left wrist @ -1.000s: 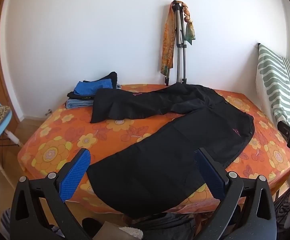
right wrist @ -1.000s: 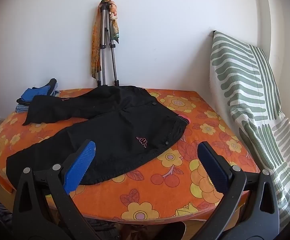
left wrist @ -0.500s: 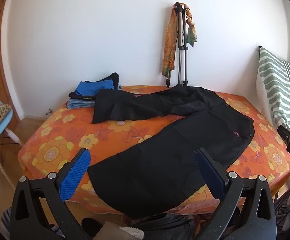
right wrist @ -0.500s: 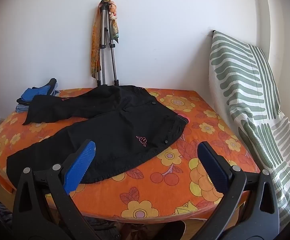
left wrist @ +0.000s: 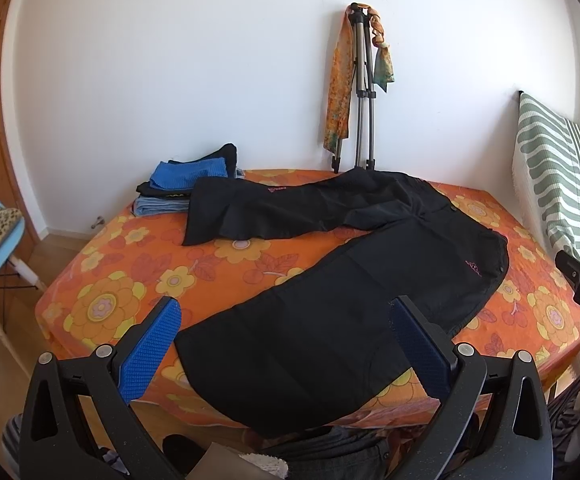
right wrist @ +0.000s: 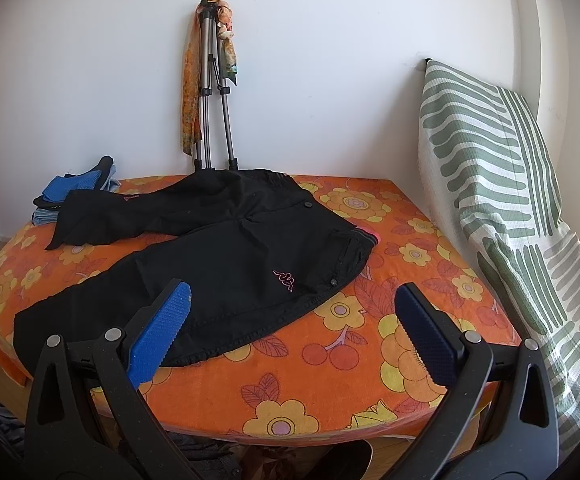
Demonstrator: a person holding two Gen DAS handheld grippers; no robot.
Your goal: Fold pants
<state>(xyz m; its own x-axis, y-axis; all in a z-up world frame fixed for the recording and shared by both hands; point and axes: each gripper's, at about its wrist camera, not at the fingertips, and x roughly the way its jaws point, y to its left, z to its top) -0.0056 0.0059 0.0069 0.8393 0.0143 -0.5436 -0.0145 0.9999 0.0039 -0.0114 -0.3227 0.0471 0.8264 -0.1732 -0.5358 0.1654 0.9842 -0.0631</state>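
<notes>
Both claws I'm steering hang in the air off the near edge of the table, spread wide with nothing between their blue pads: my left gripper (left wrist: pixel 286 344) sits above the near leg's hem, my right gripper (right wrist: pixel 291 320) above the hip side and the bare cloth to its right. I see the black pants (right wrist: pixel 226 256) lying unfolded on the orange flowered tablecloth (right wrist: pixel 369 352), waistband toward the right, legs splayed toward the left; one leg runs along the far side, the other comes diagonally toward the near left corner, where its hem droops over the table edge. On the near hip I can make out a small pink logo (right wrist: pixel 284 279). At the far left corner a small stack of folded clothes (left wrist: pixel 188 188) lies just beside the far leg's hem. Against the far wall leans a folded tripod (left wrist: pixel 363 92) with an orange scarf (left wrist: pixel 339 88) draped on it, and a green-striped cushion (right wrist: pixel 501 184) stands along the right side
</notes>
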